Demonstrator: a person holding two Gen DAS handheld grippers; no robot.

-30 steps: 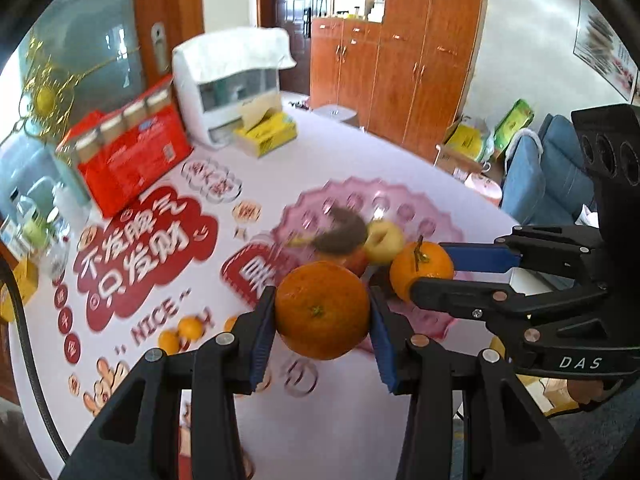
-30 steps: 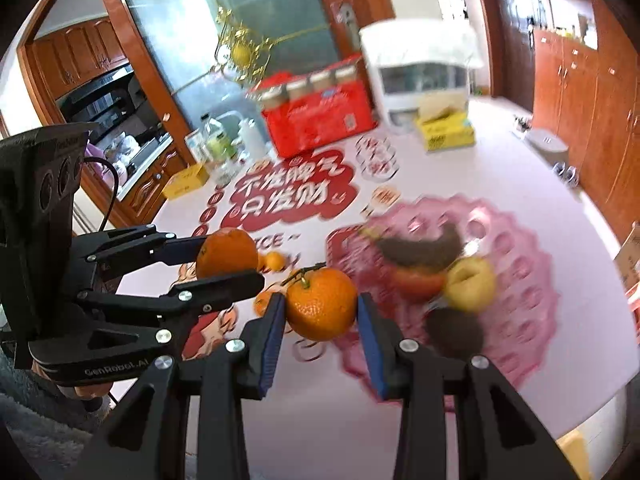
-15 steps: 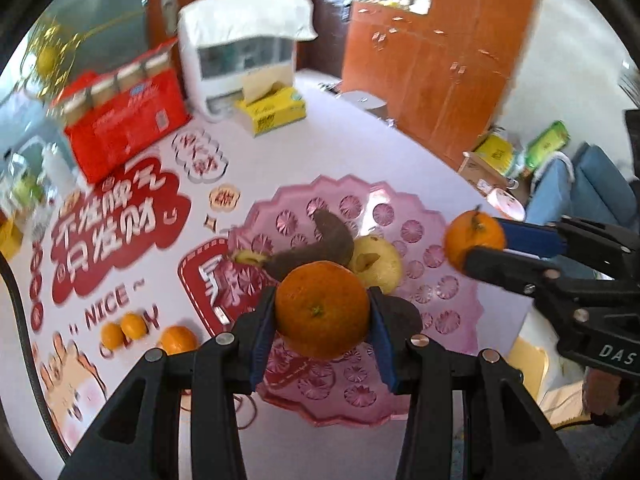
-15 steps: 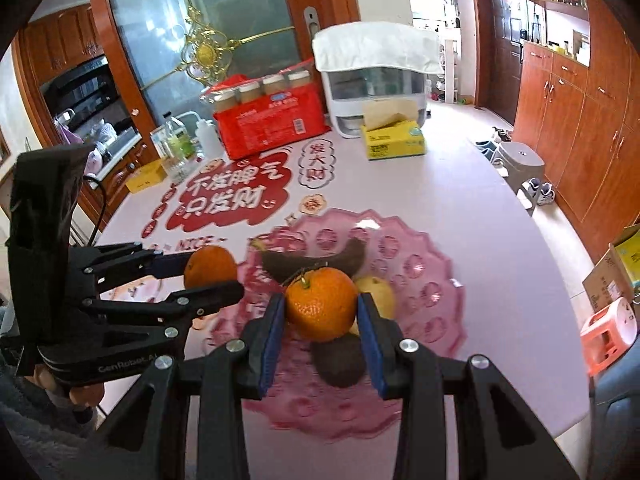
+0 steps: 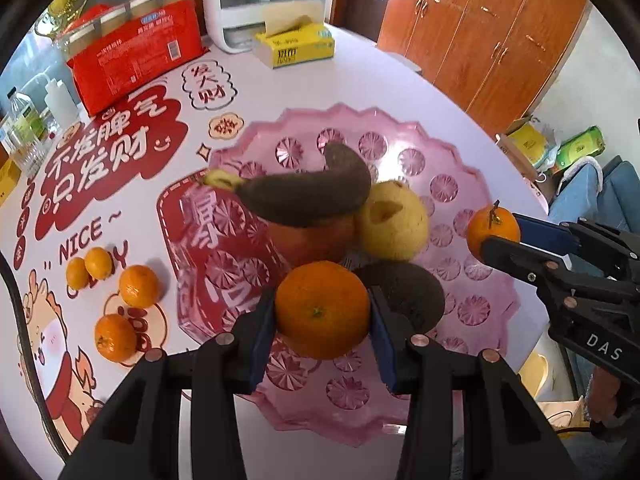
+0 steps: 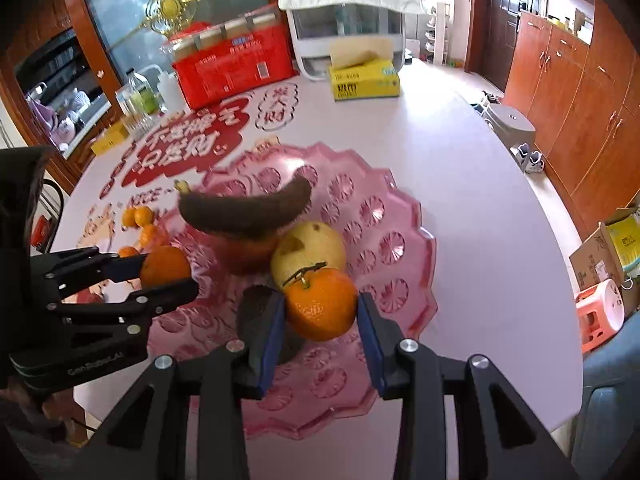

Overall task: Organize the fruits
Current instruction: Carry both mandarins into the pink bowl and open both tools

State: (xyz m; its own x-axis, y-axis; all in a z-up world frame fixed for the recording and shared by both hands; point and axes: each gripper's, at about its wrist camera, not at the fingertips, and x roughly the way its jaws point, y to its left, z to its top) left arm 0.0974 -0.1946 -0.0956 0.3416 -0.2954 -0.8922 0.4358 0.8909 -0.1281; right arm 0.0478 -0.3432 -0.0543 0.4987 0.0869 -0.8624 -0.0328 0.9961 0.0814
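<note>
A: Since a second ago both tools are sitting over the pink plate [image 5: 496,312] rather than short of it; the fruit heap is now filling the middle of both views.

B: Are they carrying anything?

A: Yes. The left tool [image 5: 322,312] is clamping a mandarin [image 5: 322,310] between its blue pads, held over the plate's near edge. The right tool [image 6: 322,306] is gripping a stemmed mandarin [image 6: 322,304], stem up, hanging beside the yellow pear [image 6: 308,246].

B: What is worrying you?

A: The heap looks unsteady. The blackened banana [image 5: 304,196] is lying across a reddish fruit [image 5: 316,238], with the pear leaning against them and a dark avocado-like fruit [image 5: 404,292] just beside the left tool. If a mandarin is dropped from above, I judge it is likely to bounce, roll toward the plate's scalloped rim, or knock the banana loose.

B: And the tools themselves?

A: They are working close together. Each is appearing in the other's view, so crossing paths while lowering is risking a bump that shakes a mandarin free.

B: More fruit outside the plate?

A: Four small mandarins [image 5: 138,285] are resting on the desk [image 5: 400,92], left of the plate on the printed cloth, well apart from both tools.
</note>
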